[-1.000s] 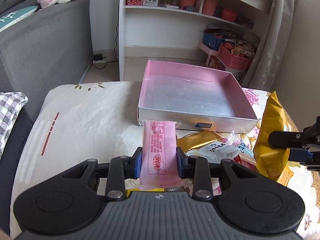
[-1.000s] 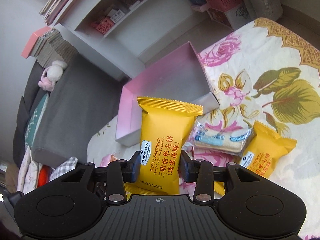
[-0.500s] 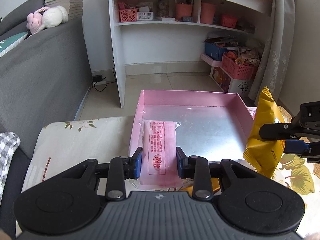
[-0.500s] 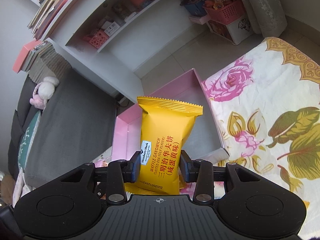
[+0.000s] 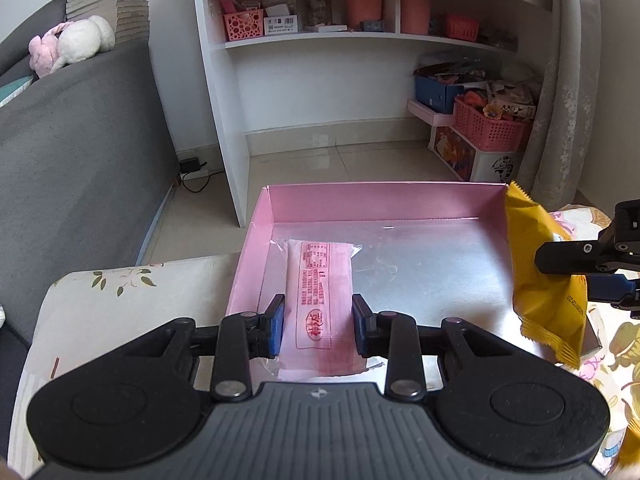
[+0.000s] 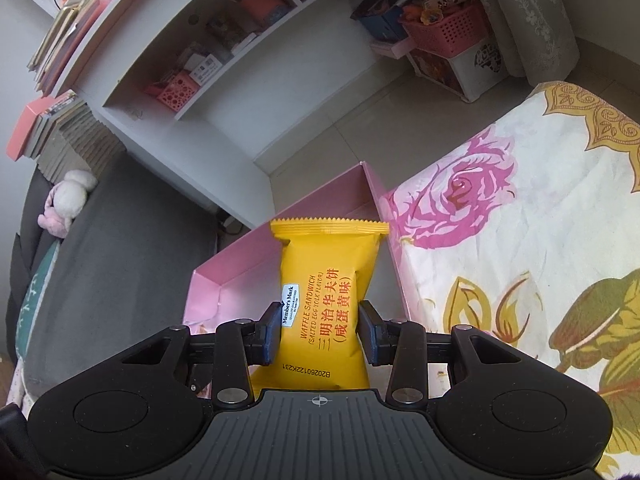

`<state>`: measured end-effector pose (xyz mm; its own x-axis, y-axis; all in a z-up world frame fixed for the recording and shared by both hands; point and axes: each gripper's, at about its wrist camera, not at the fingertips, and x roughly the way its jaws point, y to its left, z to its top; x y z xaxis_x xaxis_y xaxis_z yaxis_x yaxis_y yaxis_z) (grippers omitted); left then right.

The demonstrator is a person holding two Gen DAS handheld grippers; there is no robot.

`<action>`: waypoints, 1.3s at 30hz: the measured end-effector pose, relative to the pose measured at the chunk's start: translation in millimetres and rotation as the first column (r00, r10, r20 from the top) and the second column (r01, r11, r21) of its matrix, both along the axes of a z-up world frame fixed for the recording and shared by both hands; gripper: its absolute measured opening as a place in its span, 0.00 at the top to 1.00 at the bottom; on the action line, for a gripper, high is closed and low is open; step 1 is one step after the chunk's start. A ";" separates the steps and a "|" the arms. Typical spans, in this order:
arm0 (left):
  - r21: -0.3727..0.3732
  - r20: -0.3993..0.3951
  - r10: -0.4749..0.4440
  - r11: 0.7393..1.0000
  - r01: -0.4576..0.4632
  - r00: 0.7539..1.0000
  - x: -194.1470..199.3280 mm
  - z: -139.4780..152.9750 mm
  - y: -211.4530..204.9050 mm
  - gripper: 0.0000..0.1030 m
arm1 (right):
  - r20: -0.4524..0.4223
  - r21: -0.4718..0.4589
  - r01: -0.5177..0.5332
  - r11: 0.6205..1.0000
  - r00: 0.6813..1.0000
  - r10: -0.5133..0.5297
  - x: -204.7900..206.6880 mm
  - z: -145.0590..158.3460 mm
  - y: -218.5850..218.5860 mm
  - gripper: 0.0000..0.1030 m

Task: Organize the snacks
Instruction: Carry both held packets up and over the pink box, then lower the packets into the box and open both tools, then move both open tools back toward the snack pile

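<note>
My left gripper (image 5: pixel 318 330) is shut on a pink snack packet (image 5: pixel 320 280) and holds it over the left part of the pink box (image 5: pixel 384 196), which has a silver floor. My right gripper (image 6: pixel 319 332) is shut on a yellow waffle sandwich packet (image 6: pixel 326 304), upright, above the box's right side (image 6: pixel 240 256). In the left wrist view that yellow packet (image 5: pixel 540 272) hangs at the box's right wall with the right gripper's fingers (image 5: pixel 568 258) on it.
The box sits on a floral tablecloth (image 6: pixel 520 240). A grey sofa (image 5: pixel 72 152) stands to the left. A white shelf unit (image 5: pixel 360 60) and pink baskets (image 5: pixel 492 128) stand on the floor beyond the table.
Both grippers have moved forward from the snack pile at the table's near side to over the pink box, each still holding its packet.
</note>
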<state>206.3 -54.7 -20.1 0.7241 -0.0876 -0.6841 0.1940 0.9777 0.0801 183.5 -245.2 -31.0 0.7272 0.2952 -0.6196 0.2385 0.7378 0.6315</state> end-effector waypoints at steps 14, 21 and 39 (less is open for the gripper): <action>0.023 -0.001 -0.004 1.000 0.004 1.000 7.6 -12.5 -2.0 0.33 | 0.015 0.010 -0.019 1.000 1.000 0.019 10.9 -15.3 2.6 0.61; 0.020 -0.009 -0.020 1.000 0.020 1.000 -1.4 -4.1 1.2 0.25 | 0.009 0.016 -0.007 1.000 1.000 0.007 3.4 -6.1 -0.5 0.40; -0.011 -0.006 0.017 1.000 -0.017 1.000 -65.2 42.2 26.2 0.13 | 0.026 -0.085 -0.074 0.994 0.997 0.076 -71.8 48.3 22.4 0.15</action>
<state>141.0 -28.5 22.1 0.7216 -0.0829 -0.6873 0.1780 0.9816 0.0685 111.7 -222.7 17.3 0.7232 0.2979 -0.6231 0.1626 0.8033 0.5729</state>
